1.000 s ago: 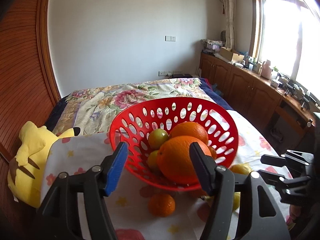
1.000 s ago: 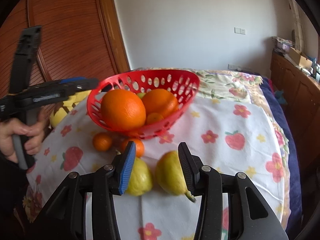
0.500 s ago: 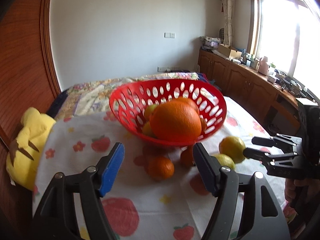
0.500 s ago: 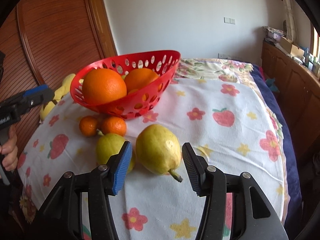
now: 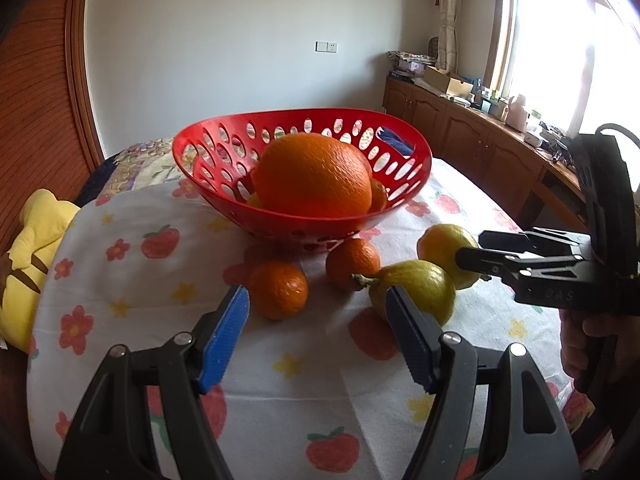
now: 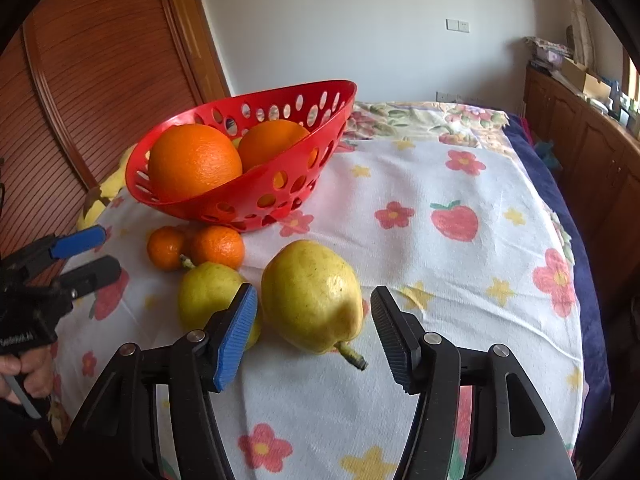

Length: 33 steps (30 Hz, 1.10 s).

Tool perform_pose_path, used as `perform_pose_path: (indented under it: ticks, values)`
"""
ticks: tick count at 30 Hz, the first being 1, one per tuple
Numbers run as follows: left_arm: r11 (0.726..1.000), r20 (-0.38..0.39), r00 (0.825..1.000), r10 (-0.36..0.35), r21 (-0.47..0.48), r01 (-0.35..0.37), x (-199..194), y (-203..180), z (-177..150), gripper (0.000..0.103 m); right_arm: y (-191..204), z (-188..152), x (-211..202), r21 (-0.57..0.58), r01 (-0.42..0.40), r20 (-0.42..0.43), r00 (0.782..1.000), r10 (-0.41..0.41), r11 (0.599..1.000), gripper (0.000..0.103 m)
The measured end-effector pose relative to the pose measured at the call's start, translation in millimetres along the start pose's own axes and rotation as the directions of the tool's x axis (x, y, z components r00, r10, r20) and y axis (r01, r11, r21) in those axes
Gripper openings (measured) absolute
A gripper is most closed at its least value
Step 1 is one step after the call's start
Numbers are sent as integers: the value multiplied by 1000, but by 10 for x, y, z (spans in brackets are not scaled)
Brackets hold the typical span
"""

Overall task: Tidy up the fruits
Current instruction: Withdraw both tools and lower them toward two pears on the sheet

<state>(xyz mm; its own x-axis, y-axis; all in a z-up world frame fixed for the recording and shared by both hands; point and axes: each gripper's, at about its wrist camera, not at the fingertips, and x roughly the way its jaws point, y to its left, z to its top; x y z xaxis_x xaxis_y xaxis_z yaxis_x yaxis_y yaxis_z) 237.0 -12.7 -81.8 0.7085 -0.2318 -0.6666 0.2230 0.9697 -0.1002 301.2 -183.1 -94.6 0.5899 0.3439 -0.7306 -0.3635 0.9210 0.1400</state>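
My right gripper [image 6: 310,332] stands open around the large pear [image 6: 312,294] on the bed near the red basket [image 6: 256,204]. I should close squarely across its belly. Left gripper [image 5: 318,334] open, empty.

One red basket [image 6: 256,200] sits on the cloth. Two big oranges show inside it, one [image 6: 195,160] in front and one [image 6: 272,142] behind, with smaller fruit tucked under them that cannot be counted. Outside lie two small tangerines [image 6: 166,249] [image 6: 218,247] and two yellow pears [image 6: 314,296] [image 6: 210,298]. One yellow plush toy [image 5: 36,252] lies at the edge.
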Motion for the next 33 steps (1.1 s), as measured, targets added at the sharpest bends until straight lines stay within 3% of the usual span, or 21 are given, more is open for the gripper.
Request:
perform_pose_path:
  ticks: [7, 15, 33]
  values:
    - [1000, -8, 1000, -20, -2, 20, 15, -66, -45, 71, 17, 0, 163, -9, -13, -47, 999, 12, 1000, 62]
    - [999, -12, 999, -41, -12, 41, 48, -168, -30, 71, -63, -17, 187, 17, -52, -45, 998, 53, 998, 63]
    - [996, -57, 997, -59, -67, 55, 363, -547, 88, 71, -335, -295, -145, 21, -34, -33, 999, 35, 999, 62]
